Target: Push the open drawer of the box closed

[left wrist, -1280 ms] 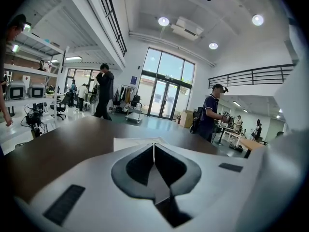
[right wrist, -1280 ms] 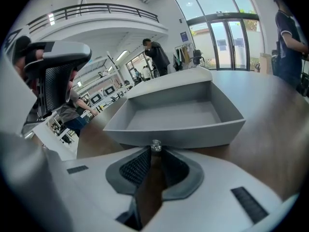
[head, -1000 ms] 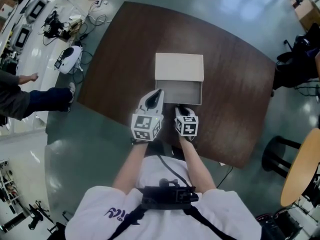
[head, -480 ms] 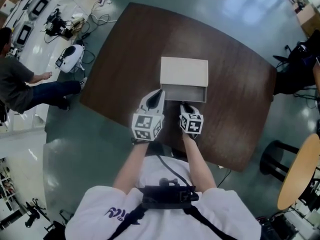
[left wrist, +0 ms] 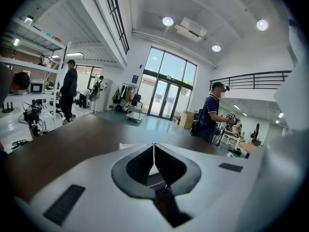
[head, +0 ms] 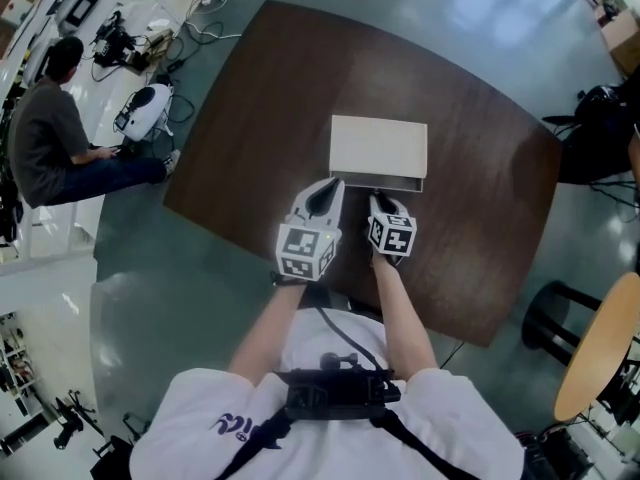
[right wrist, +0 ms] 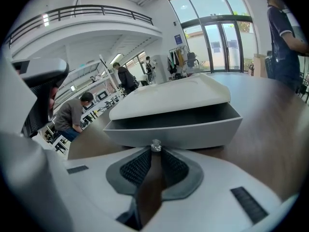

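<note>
A white box (head: 378,146) lies on the dark brown table (head: 250,118), and its drawer (head: 376,183) sticks out only a narrow strip toward me. My right gripper (head: 383,197) is at the drawer's front, shut on the small clear knob (right wrist: 155,146) at its fingertips. In the right gripper view the drawer front (right wrist: 193,132) fills the middle under the box lid (right wrist: 169,100), with a dark gap between them. My left gripper (head: 325,186) hovers just left of the drawer's front, shut and empty; its tips (left wrist: 153,146) meet before the box (left wrist: 126,146).
A person (head: 50,138) sits on the floor at the left, beside devices and cables (head: 145,113). A black stool (head: 560,313) and a round wooden tabletop (head: 605,348) stand at the right. A dark bag (head: 600,118) is beyond the table's right edge.
The drawer has slid most of the way into the box. My right gripper moved forward with the knob, and my left gripper moved forward beside it.
</note>
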Demonstrator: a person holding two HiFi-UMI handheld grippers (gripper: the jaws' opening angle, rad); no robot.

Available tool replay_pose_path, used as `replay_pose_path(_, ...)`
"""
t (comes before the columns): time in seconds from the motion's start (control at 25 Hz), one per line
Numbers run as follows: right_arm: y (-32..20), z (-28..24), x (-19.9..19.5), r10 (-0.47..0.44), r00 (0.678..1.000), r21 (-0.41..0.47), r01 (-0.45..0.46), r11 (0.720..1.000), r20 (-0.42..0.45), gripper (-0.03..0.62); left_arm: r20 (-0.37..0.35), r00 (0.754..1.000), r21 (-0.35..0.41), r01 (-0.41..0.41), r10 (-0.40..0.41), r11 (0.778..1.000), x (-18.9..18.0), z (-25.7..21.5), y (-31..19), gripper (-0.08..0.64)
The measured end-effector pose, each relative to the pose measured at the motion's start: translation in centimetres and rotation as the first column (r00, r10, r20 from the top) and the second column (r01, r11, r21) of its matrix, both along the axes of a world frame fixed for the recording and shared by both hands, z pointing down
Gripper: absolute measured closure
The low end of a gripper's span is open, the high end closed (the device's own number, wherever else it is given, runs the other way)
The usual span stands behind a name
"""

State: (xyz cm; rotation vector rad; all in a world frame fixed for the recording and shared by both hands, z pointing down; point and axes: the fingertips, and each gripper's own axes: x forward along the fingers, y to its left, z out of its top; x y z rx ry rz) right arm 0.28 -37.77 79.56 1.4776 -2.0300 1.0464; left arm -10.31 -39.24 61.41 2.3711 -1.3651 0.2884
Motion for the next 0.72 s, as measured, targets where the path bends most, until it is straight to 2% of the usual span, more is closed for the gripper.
replay_pose_path(0.32,-3.4,-0.5,0.3,0.011,1.0,0.009,-0.011,1.0,-0.017,0.523,0.007,1.0,-0.003,-0.008,0.008,1.0,-0.7,-0.4,-1.9,0.551)
replay_pose_path(0.72,-3.6,-0.1,-0.5,0.012,1.0,0.015,-0.012,1.0,-0.01,0.523,0.006,1.0,0.013,-0.014,0.014,1.0,-1.1,-0.8,-3.5,0.551)
